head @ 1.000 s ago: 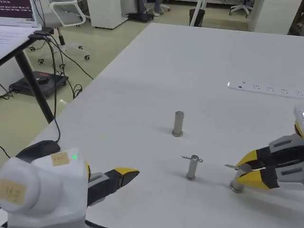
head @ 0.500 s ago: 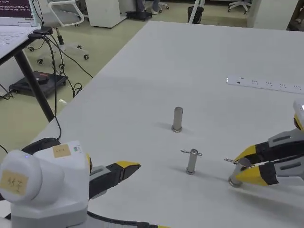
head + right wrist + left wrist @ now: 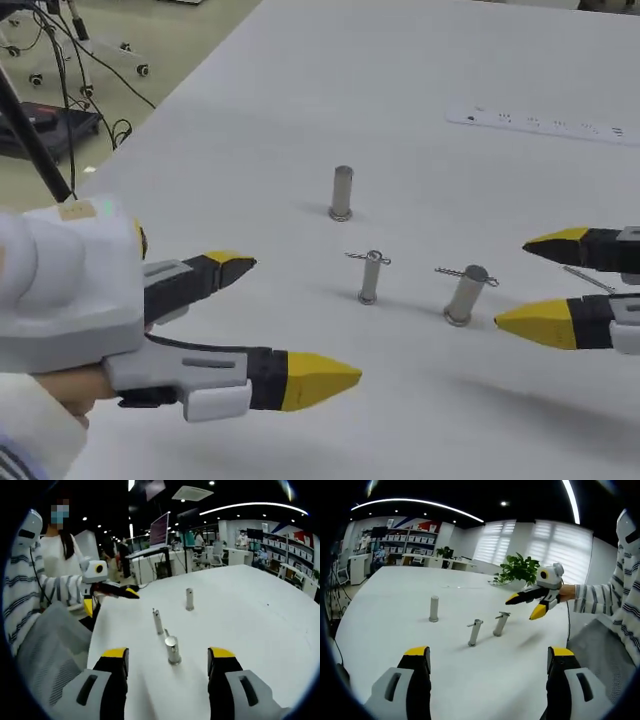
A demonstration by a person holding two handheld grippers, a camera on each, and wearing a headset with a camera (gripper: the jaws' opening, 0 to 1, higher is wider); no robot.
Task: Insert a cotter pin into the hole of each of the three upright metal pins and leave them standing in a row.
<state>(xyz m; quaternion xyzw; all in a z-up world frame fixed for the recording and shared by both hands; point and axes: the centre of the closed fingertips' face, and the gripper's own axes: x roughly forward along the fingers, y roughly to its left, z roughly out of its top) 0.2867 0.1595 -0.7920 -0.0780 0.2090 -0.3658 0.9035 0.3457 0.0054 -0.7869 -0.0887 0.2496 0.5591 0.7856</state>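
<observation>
Three metal pins stand on the white table [image 3: 250, 130]. The far pin [image 3: 342, 193] [image 3: 434, 609] [image 3: 189, 599] has no cotter pin through it. The middle pin [image 3: 371, 277] [image 3: 475, 632] [image 3: 158, 621] carries a cotter pin across its top. So does the near-right pin [image 3: 465, 294] [image 3: 500, 624] [image 3: 173, 650], which looks slightly tilted. My right gripper [image 3: 515, 283] [image 3: 168, 655] is open just right of that pin, touching nothing. My left gripper [image 3: 295, 320] [image 3: 489, 652] is open and empty, left of the row.
A white power strip [image 3: 545, 125] lies at the back right of the table. A thin metal pin [image 3: 583, 279] lies on the table between the right jaws. Chairs, cables and a desk stand off the table's left edge.
The right gripper has let go of the cotter pin, now through the near-right pin, and drawn back open. The left gripper has come forward with its jaws apart. The head camera tipped down.
</observation>
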